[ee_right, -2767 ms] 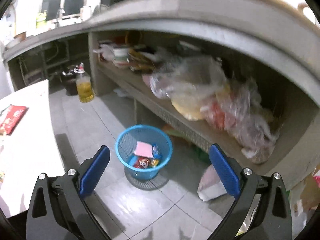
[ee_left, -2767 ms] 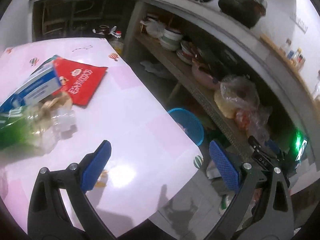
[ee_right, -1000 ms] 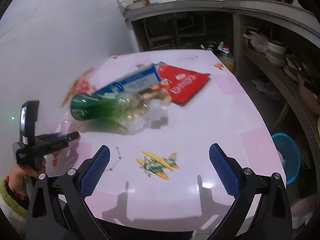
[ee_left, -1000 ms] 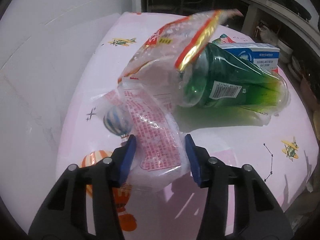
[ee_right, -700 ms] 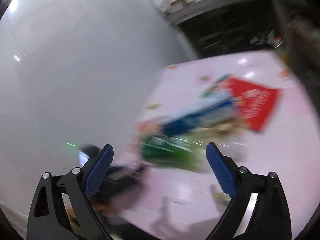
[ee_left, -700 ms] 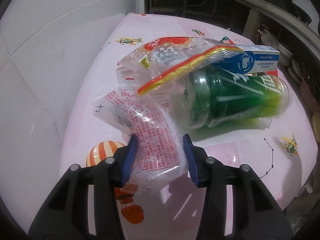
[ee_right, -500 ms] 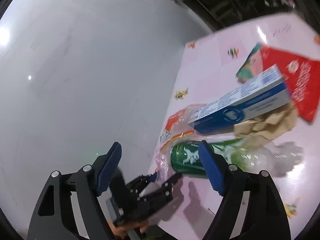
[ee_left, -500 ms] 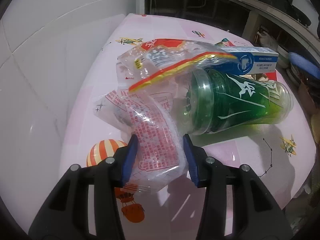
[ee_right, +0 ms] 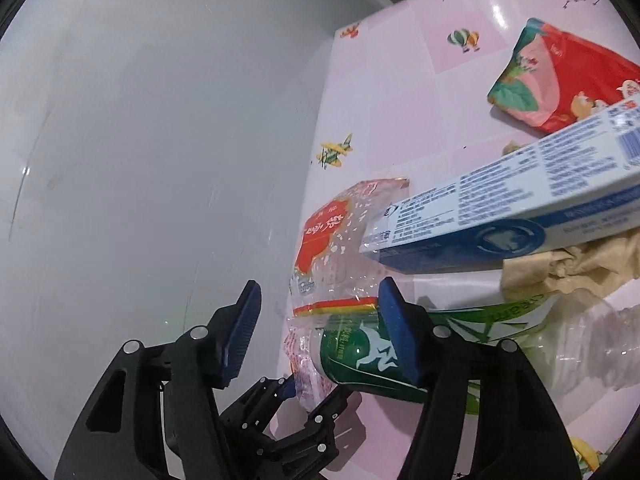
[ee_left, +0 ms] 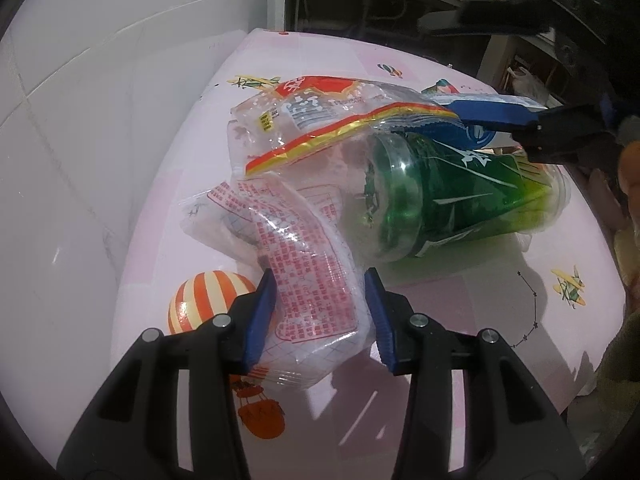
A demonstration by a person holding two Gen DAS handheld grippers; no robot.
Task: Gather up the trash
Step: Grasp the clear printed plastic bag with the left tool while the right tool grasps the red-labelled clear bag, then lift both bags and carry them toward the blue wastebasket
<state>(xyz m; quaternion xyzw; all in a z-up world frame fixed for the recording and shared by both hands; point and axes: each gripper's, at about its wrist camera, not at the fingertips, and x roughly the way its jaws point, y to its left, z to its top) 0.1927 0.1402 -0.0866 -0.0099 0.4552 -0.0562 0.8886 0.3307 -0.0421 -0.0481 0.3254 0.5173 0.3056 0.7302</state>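
1. My left tongs [ee_left: 320, 312] pinch a clear wrapper [ee_left: 308, 280] with red print; its near end is hidden between the pads.
2. My right tongs [ee_right: 316, 320], jaws just closing, are spread around a clear red-edged bag [ee_right: 340, 248]; contact unclear.
3. Green bottle [ee_left: 460, 196] lies on the pink counter [ee_left: 460, 320], toothpaste box [ee_right: 520, 208] partly behind it.
4. Counter's left edge meets the white wall [ee_left: 80, 120]; bare surface on the right.
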